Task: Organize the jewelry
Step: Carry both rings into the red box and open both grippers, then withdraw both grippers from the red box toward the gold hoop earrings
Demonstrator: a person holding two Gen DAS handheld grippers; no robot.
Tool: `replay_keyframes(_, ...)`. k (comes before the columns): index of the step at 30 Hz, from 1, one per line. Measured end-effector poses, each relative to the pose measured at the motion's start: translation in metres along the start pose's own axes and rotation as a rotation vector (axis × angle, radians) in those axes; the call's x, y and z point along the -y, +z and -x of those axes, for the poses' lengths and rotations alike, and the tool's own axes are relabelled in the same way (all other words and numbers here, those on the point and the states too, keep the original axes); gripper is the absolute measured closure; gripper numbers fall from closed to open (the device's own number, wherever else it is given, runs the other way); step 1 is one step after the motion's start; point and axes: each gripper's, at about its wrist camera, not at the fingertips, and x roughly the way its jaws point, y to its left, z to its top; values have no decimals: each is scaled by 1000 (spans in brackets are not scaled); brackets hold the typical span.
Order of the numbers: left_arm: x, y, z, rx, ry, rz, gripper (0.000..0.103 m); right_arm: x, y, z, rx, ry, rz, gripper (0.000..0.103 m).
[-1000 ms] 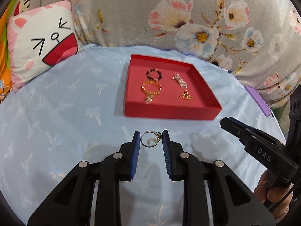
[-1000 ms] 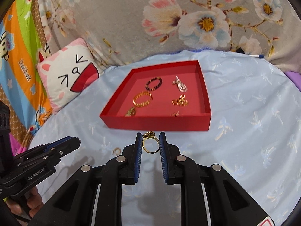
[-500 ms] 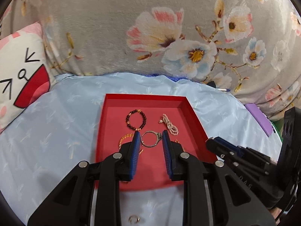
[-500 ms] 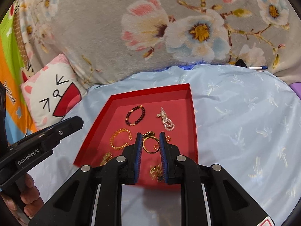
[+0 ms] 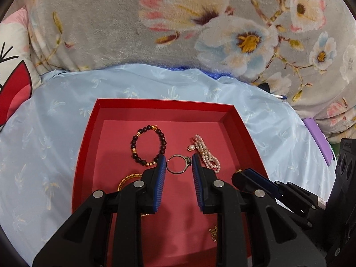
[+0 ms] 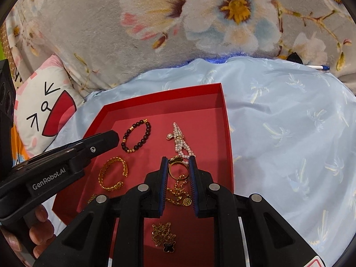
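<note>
Both of my grippers hung over the red tray (image 5: 85, 146), each with a ring pinched between its pads. The left gripper (image 5: 179, 164) was clamped on the silver ring (image 5: 178, 164), with the dark bead bracelet (image 5: 148, 148) just to its left and the pearl strand (image 5: 205, 150) just to its right on the tray floor. The right gripper (image 6: 178, 168) was clamped on the gold ring (image 6: 176, 169), above a gold chain with a round charm (image 6: 181, 193) and just short of the pearl strand's near end.

Step in hand, as I judged it: set both rings down inside the tray. To do it well, I thought each ring should go lower, close to the floor, before the pads part, since a dropped ring could roll or bounce. The left ring needed the bare red gap between bracelet and pearls. The right ring wanted shifting off the chain to open floor, or it could tangle. The two grippers stood near each other, so releasing one at a time seemed safer.

Orientation: a ring has no real long axis. The silver ring's hoop faced my left camera almost flat-on, its setting at the upper right against the right pad. The gold ring's hoop also faced its camera, ornament at the top, pointing away from me toward the pearls.
</note>
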Motion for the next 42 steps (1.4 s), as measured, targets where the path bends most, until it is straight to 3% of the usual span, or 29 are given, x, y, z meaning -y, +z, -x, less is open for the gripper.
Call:
replay_keyframes(3,-4,1,-4,0,-4,12,77,1,2,-2,13,-12,-5,81)
replay_keyframes(6,-9,3,-3,8,5,29,63,2,3,3,36,-16,-16,74)
replay_keyframes(12,-28,3,26,49,-4,77,61,4,-4,38,86,22,-47,71)
replay_keyframes(16,-39,-12,61,93,29,76,59,1,-22,71,112,38,-43,70)
replay_keyframes(24,-52,-63,116,112,73,100,58,-18,-82,121,98,17,0,70)
replay_keyframes(30,-56,-109,135,68,94,104,58,-37,-131,140,41,14,46,70)
replay_keyframes(36,-63,-154,141,6,116,113,58,-60,-166,142,-24,52,76,70)
replay_keyframes(42,-70,-182,142,-36,185,101,58,-79,-183,131,-65,81,84,70)
